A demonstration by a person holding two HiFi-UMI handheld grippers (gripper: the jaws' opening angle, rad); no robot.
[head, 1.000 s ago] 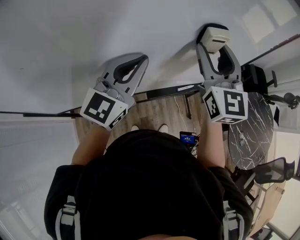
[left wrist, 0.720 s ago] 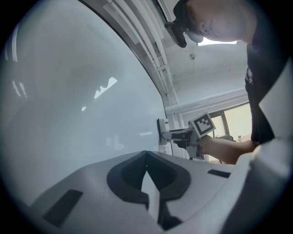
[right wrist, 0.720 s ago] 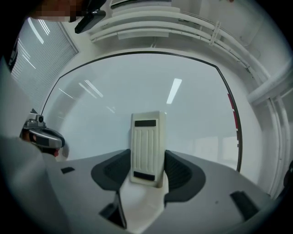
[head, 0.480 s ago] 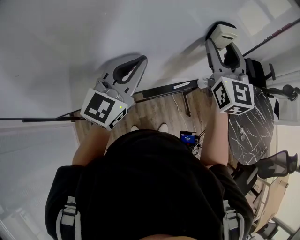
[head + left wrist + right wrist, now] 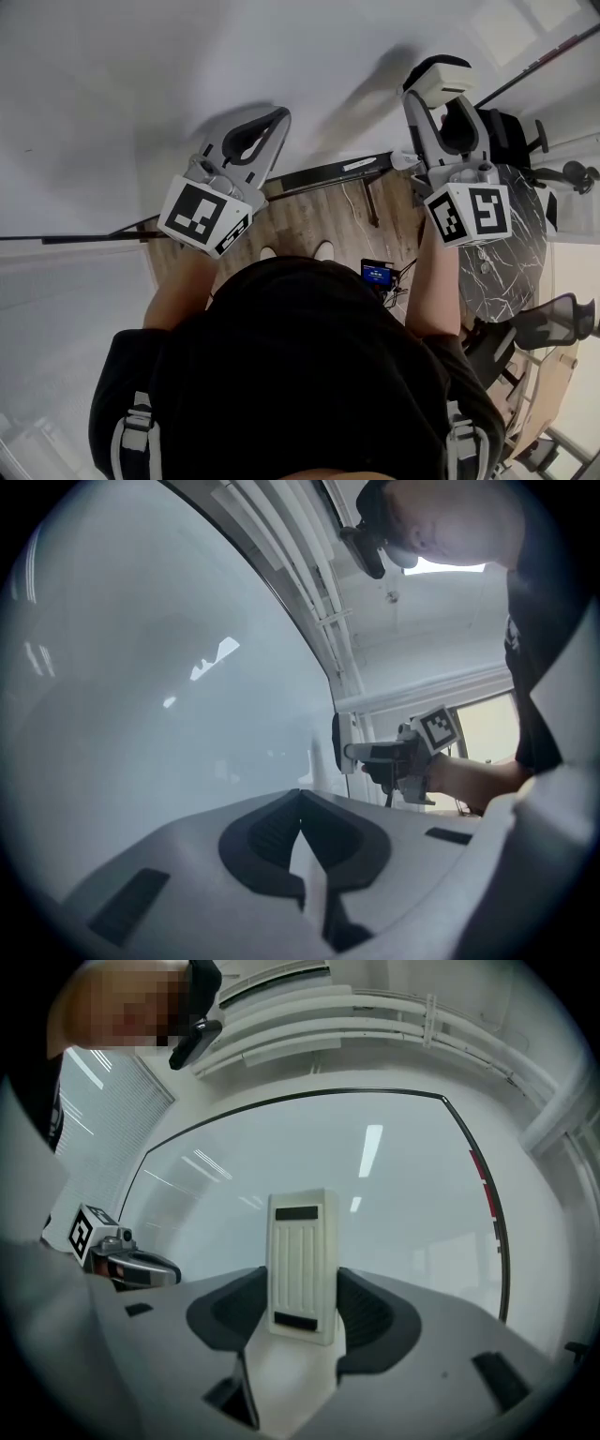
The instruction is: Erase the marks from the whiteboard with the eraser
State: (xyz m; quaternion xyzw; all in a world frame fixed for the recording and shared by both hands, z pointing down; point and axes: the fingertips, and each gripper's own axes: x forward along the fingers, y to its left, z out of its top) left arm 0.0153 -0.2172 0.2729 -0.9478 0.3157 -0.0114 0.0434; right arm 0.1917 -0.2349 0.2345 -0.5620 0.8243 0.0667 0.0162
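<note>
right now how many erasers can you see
1. The eraser is clamped in the right gripper, up at the whiteboard. The left gripper is shut with nothing in it. No other eraser shows, though one could lie out of view.

The eraser is held betw. jaws of R gripper, against the whiteboard; L gripper is seen to its left, near the board.

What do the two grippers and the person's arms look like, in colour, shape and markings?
Both the left gripper and the right gripper are light grey plastic with curved jaws lined by dark ribbed pads. Each carries a white cube printed with black square markers. The person wears a black short-sleeved top; the forearms are bare.
</note>
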